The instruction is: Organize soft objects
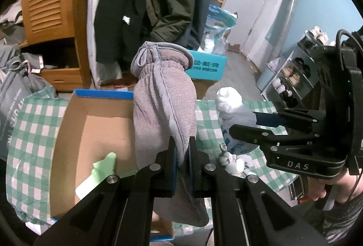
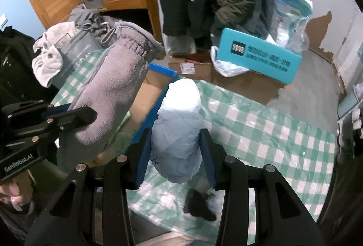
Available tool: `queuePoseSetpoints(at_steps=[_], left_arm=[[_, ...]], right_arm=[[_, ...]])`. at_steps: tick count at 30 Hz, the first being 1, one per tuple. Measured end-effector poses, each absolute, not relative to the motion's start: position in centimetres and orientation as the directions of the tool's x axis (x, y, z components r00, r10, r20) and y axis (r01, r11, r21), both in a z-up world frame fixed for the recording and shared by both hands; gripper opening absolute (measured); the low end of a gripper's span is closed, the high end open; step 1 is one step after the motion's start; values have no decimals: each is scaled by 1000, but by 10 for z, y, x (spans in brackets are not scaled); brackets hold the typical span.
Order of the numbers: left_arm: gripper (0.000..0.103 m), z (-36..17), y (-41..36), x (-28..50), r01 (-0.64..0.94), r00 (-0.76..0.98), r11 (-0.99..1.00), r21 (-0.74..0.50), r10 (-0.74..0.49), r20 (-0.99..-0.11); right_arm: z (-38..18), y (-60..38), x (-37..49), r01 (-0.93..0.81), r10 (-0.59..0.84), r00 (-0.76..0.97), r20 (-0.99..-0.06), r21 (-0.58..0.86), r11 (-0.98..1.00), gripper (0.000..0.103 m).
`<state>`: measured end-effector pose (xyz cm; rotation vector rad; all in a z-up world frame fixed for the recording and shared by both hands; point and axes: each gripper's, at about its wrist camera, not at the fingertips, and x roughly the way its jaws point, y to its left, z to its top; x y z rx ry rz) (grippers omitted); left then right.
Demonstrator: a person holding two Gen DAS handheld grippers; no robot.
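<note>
Mid-task: left gripper (image 1: 181,153) clamped on grey fleece mitt (image 1: 163,96), right gripper (image 2: 175,155) gripping white plastic-wrapped bundle (image 2: 179,123), cardboard box (image 1: 90,123) just beyond both, black item (image 2: 199,205) left below.

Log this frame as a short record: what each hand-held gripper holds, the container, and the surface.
left hand-held gripper: shut on grey mitt, held over the box
right hand-held gripper: shut on white bag, above the cloth
container: open cardboard box, blue rim, green item inside
surface: green-checked cloth
loose on cloth: dark item, beside the box
</note>
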<state>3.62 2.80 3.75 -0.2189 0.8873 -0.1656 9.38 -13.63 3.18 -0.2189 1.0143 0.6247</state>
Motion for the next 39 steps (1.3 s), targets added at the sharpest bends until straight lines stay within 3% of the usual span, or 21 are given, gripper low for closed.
queuePoseSetpoints(at_steps=[32, 39], left_arm=[[8, -41, 123, 31, -133, 516, 944, -303, -195, -834], [14, -52, 126, 33, -153, 482, 943, -295, -189, -855]], right_arm=[[-17, -7, 94, -680, 381, 202, -902, 151, 717, 42], [-27, 0, 97, -681, 362, 177, -915, 152, 716, 46]])
